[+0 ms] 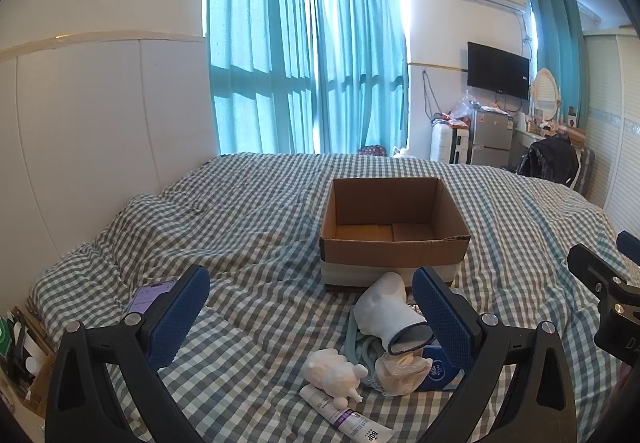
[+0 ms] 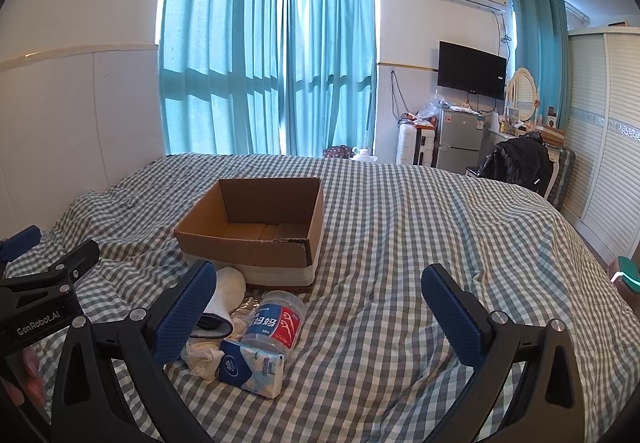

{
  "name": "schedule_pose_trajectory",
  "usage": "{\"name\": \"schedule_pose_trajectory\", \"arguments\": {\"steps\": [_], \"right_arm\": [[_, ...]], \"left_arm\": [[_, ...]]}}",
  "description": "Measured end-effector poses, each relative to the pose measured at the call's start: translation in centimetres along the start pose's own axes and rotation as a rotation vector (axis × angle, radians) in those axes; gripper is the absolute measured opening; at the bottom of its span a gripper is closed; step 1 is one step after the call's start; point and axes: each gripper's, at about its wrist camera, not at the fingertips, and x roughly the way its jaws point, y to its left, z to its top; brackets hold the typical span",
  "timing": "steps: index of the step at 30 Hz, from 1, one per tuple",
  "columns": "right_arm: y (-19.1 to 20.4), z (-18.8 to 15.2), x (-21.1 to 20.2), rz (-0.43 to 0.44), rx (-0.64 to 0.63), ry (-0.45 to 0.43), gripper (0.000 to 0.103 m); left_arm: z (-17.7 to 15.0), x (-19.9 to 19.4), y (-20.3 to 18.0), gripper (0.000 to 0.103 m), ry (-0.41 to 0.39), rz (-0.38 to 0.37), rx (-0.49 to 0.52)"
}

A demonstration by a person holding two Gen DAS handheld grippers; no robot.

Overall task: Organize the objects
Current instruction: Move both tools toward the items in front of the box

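Observation:
An open, empty cardboard box (image 1: pixel 394 239) stands on the checked bed; it also shows in the right wrist view (image 2: pixel 248 243). In front of it lies a small heap: a white sock (image 1: pixel 394 309), a white plush toy (image 1: pixel 334 371), a cream tube (image 1: pixel 348 417), a blue tissue pack (image 2: pixel 250 367), a clear jar with a red and blue label (image 2: pixel 276 319) and a crumpled beige cloth (image 1: pixel 404 373). My left gripper (image 1: pixel 310 317) is open above the heap. My right gripper (image 2: pixel 318 309) is open, just right of the heap.
A phone (image 1: pixel 150 293) lies on the bed behind my left gripper's left finger. The bed cover (image 2: pixel 420 243) is rumpled at the left. A headboard wall is at the left; curtains, a fridge, a chair and a wardrobe stand beyond the bed.

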Motion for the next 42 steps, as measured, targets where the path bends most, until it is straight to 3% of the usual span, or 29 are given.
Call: {"name": "schedule_pose_trajectory", "arguments": {"steps": [42], "right_arm": [[0.26, 0.04, -0.04, 0.023, -0.020, 0.008, 0.103]], "left_arm": [[-0.46, 0.54, -0.34, 0.103, 0.029, -0.011, 0.000]]}}
